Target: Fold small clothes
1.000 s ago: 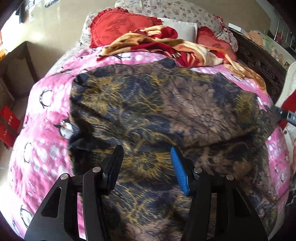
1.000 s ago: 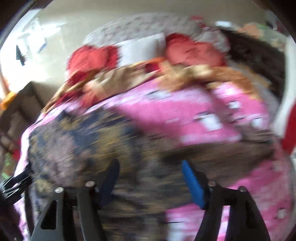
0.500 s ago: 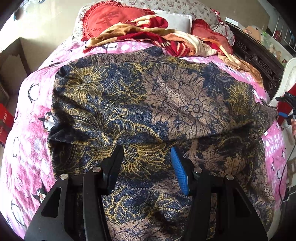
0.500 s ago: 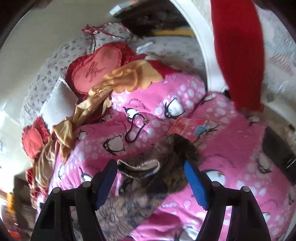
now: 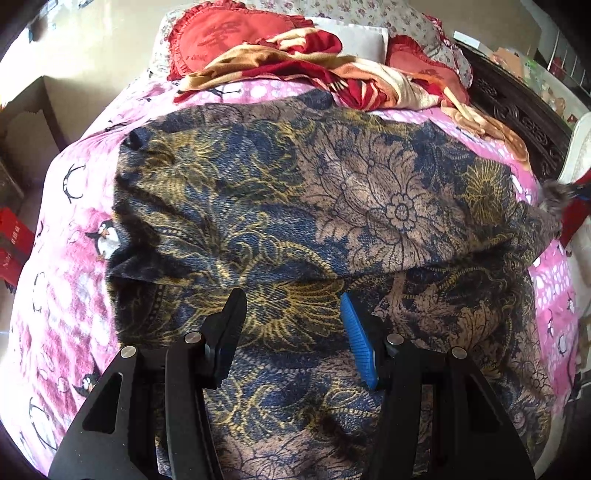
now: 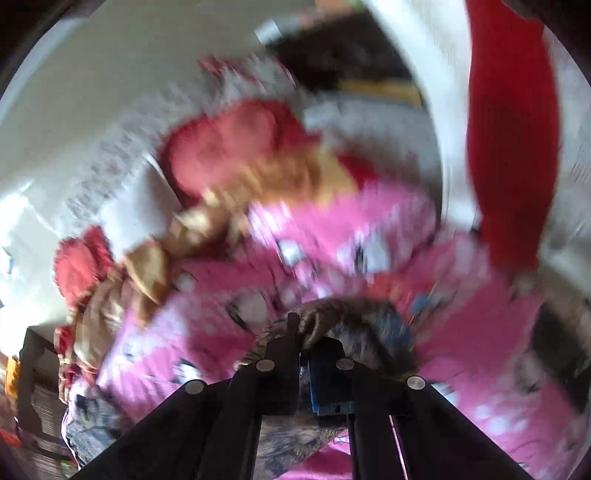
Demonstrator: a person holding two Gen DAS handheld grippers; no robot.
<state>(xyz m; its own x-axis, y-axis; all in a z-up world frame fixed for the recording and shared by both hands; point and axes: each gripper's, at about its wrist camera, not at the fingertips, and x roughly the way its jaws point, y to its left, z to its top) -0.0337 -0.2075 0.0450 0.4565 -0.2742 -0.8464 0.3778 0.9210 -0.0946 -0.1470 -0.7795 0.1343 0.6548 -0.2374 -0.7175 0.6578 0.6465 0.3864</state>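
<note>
A dark floral garment (image 5: pixel 332 206) in navy, gold and brown lies spread across the bed, its near part folded over in a ridge. My left gripper (image 5: pixel 291 299) hovers over that near fold with its jaws apart; the cloth lies under them and is not pinched. In the blurred right wrist view my right gripper (image 6: pixel 303 339) is shut on a bunched end of the garment (image 6: pixel 354 321), lifted a little off the bedding. That pulled-out end (image 5: pixel 552 195) shows at the far right of the left wrist view.
A pink penguin blanket (image 5: pixel 74 295) covers the bed. A red heart cushion (image 5: pixel 229 33) and a crumpled red and tan blanket (image 5: pixel 314 66) lie at the head. A dark carved bed frame (image 5: pixel 517 110) runs along the right, a cardboard box (image 5: pixel 26 122) stands left.
My right gripper swung out to the garment's right end, rolled, and closed its jaws on it. The left gripper stayed put with its jaws equally apart.
</note>
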